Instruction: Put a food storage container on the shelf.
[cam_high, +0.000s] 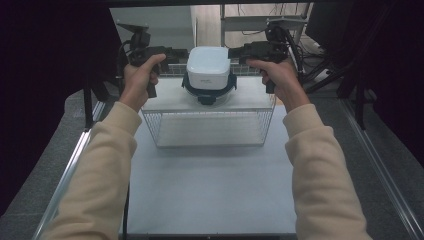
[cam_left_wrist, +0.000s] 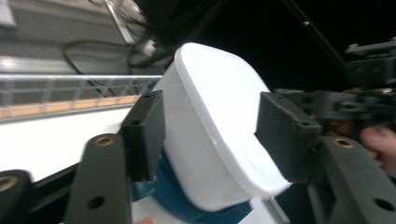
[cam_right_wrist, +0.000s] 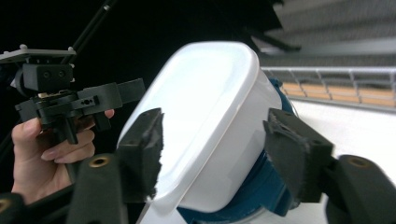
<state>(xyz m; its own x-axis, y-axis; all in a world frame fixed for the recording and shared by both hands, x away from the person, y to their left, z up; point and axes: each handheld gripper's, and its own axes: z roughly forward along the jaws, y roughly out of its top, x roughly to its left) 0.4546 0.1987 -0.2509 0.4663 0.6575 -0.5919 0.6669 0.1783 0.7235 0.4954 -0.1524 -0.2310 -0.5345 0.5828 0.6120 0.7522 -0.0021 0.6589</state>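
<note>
The white container (cam_high: 208, 61) sits upside down on a dark blue clip-lid bowl (cam_high: 208, 89), and the pair rests on the flat white top of a wire basket (cam_high: 210, 127) at the far end of the counter (cam_high: 210, 185). I have the left gripper (cam_high: 176, 53) at its left side and the right gripper (cam_high: 235, 52) at its right. In the left gripper view the jaws are spread, one pad on each side of the white container (cam_left_wrist: 219, 121), close but not clearly pressing. The right gripper view shows the same: jaws spread around the white container (cam_right_wrist: 210, 112), near pad (cam_right_wrist: 142, 149) seeming to touch the rim.

I judge the approach finished and the grasp not yet made; closing and lifting the container off the bowl are left.

For room: the basket top ends just in front of the bowl and the container stands near the middle of it, so a sideways drag has some margin. A rail and cables lie behind. Straight up looks the freest way out, and the broad bare counter in front of the basket offers ample space for setting down.
</note>
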